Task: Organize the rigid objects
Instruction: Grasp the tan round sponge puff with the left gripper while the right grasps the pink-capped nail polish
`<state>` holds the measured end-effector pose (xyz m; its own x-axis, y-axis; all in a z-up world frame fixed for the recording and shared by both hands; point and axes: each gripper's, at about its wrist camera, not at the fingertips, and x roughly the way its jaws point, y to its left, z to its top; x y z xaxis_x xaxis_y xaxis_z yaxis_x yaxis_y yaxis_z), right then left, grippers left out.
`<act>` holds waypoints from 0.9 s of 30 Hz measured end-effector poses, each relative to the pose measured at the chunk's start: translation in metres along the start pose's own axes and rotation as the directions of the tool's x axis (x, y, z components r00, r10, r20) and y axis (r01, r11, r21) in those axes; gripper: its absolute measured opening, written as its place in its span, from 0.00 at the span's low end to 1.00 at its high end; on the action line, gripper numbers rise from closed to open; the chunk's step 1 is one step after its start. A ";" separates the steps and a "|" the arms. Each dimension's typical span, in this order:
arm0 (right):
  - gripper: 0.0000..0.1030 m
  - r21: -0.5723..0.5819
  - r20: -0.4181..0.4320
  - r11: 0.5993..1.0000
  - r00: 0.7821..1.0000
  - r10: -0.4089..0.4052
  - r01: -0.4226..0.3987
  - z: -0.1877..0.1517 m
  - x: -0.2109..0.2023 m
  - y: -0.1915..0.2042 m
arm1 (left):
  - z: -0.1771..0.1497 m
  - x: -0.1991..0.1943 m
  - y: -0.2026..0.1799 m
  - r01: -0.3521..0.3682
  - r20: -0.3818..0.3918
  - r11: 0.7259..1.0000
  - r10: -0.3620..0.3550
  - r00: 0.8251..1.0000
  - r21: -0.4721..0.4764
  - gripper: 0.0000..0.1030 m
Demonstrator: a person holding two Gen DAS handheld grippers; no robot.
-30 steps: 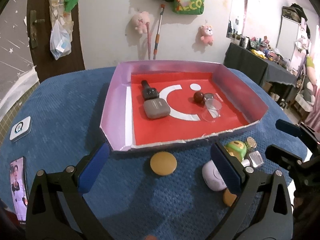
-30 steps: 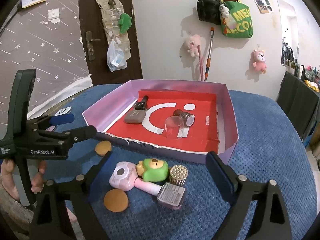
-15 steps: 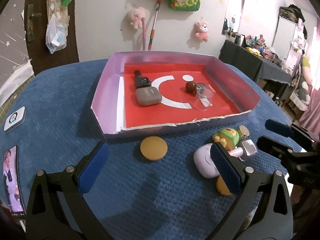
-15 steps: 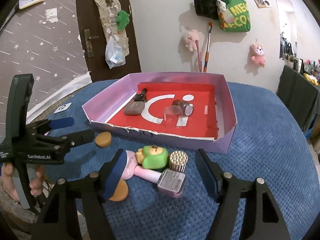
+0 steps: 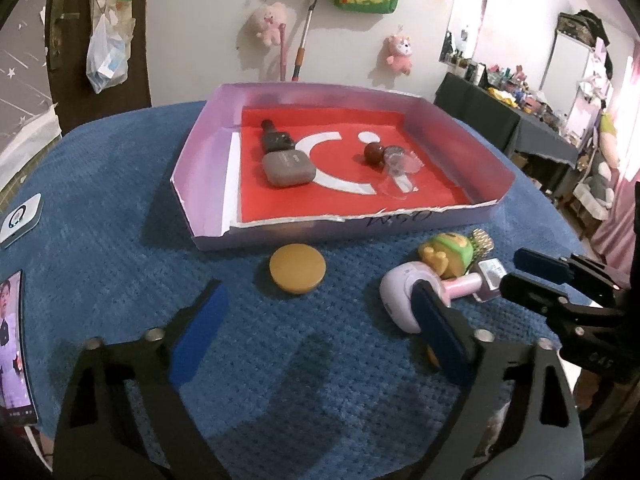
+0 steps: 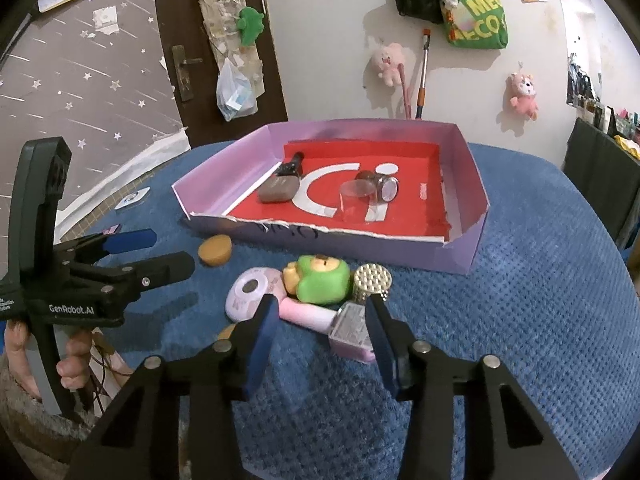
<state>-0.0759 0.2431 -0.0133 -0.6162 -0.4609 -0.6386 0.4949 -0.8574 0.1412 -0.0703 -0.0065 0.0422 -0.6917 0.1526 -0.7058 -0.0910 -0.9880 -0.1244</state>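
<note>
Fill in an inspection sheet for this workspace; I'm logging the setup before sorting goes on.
Surface: blue textured cloth over the table.
Job's things: purple tray holding a grey case, dark bottle, brown ball and clear cup; outside it, two tan discs, pink device, green toy, studded cap, pink bottle.
Clutter: phone, white card.
Grippers: left gripper open, empty; right gripper open around the pink bottle.
Cables: nothing seen.
Surroundings: door, plush toys on wall.
</note>
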 end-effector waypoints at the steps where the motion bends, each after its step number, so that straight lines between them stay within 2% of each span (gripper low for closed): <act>1: 0.46 0.002 -0.003 1.000 1.000 -0.002 0.002 -0.001 0.001 -0.001 | 0.000 0.002 0.001 -0.003 -0.007 1.000 0.003 1.000 -0.001 0.80; 14: 0.47 -0.004 -0.050 0.998 0.997 -0.061 0.061 -0.010 0.019 -0.015 | -0.003 0.025 0.011 -0.007 -0.064 1.000 0.006 0.998 -0.028 0.79; 25: 0.54 -0.016 -0.067 0.999 0.997 0.028 -0.029 -0.003 0.032 -0.023 | 0.001 0.041 0.017 -0.009 -0.094 0.999 0.005 0.996 -0.046 0.79; 27: 0.59 -0.029 -0.066 0.998 0.997 0.045 -0.047 -0.002 0.035 -0.021 | 0.001 0.042 0.016 -0.014 -0.096 0.999 0.010 0.995 -0.043 0.79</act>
<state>-0.1068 0.2454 -0.0402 -0.5518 -0.4827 -0.6800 0.5410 -0.8278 0.1486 -0.1020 -0.0160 0.0114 -0.6209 0.1443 -0.7705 -0.0506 -0.9882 -0.1442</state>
